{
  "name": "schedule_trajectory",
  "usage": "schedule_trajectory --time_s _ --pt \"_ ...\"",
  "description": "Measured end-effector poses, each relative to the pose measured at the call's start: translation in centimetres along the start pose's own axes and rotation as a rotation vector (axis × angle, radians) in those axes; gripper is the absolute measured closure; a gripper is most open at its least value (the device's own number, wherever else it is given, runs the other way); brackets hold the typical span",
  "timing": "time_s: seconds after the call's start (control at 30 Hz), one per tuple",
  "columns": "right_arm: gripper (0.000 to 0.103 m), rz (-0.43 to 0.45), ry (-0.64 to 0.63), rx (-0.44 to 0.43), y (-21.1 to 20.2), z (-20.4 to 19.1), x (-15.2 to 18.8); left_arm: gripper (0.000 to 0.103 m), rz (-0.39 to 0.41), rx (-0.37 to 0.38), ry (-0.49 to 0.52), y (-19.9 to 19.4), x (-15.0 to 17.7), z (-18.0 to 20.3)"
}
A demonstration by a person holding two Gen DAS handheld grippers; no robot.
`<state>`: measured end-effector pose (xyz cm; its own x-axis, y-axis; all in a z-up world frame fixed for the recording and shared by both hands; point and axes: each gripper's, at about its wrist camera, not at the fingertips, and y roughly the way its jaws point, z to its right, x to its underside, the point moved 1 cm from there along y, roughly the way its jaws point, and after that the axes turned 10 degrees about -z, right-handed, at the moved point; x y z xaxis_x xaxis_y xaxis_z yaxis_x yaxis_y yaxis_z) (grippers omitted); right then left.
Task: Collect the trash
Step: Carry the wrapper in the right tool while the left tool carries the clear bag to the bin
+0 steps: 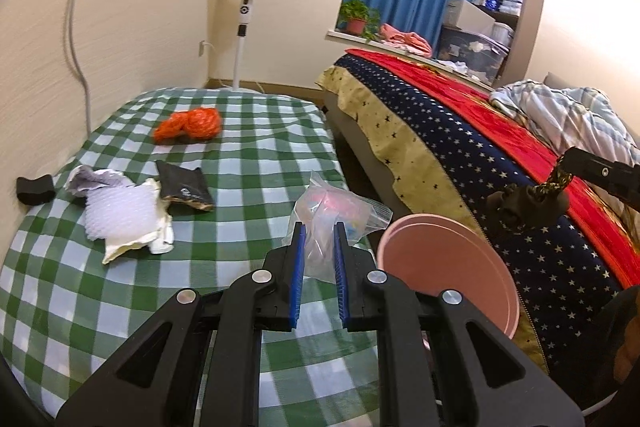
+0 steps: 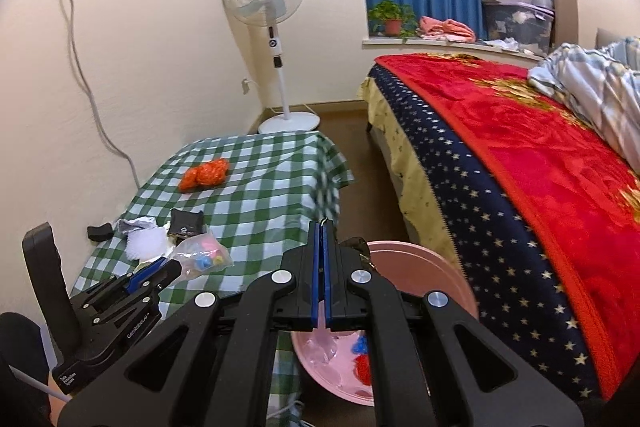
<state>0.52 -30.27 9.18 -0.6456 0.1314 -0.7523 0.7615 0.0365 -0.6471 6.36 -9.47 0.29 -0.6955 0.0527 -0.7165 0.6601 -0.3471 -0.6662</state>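
A narrow strip of floor runs between the checked worktop [image 2: 256, 179] and the bed [image 2: 520, 163], and the pink bin [image 1: 452, 267] stands in it, just off the worktop's near right edge. The worktop's far half lies open except for an orange crumpled bag [image 1: 188, 125]. The left hand-held gripper [image 1: 320, 251] pinches a clear zip bag [image 1: 332, 215] with pink and blue bits inside, lifted above the worktop's edge, near the bin's rim. White foam wrap [image 1: 120, 219] and a torn black pouch [image 1: 184, 187] lie left of it. The right hand-held gripper [image 2: 322, 227] is pressed together over the bin; in the left view a dark lump on a patterned cord [image 1: 528, 205] hangs from its tip.
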Motion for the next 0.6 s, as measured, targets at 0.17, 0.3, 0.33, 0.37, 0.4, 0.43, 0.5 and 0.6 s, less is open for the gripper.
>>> schedule_trajectory --time_s 0.17,0.3,0.33,0.37,0.4,0.43,0.5,0.6 --pt "0.101 0.0 0.036 0.023 0.2 1.8 0.6 0.089 -0.007 0.013 0.014 0.4 0.1 1.1" --pt "0.101 -0.002 0.064 0.041 0.7 3.1 1.1 0.089 -0.013 0.025 0.031 0.9 0.1 2.1" --pt "0.101 -0.001 0.07 0.046 0.8 3.3 1.1 0.089 -0.013 0.026 0.039 1.0 0.2 2.3" --pt "0.101 0.0 0.074 0.052 1.0 3.5 1.2 0.089 -0.014 0.026 0.044 1.1 0.2 2.6" --pt "0.101 0.002 0.079 0.058 1.1 3.7 1.2 0.089 -0.015 0.026 0.049 1.2 0.2 2.8" --pt "0.101 0.001 0.085 0.061 1.2 3.9 1.3 0.089 -0.015 0.027 0.054 1.3 0.2 2.9" --pt "0.101 0.0 0.099 0.068 1.4 4.2 1.4 0.089 -0.018 0.029 0.063 1.6 0.2 3.4" --pt "0.101 0.002 0.102 0.086 1.7 4.5 1.5 0.089 -0.024 0.035 0.073 2.1 0.2 3.9"
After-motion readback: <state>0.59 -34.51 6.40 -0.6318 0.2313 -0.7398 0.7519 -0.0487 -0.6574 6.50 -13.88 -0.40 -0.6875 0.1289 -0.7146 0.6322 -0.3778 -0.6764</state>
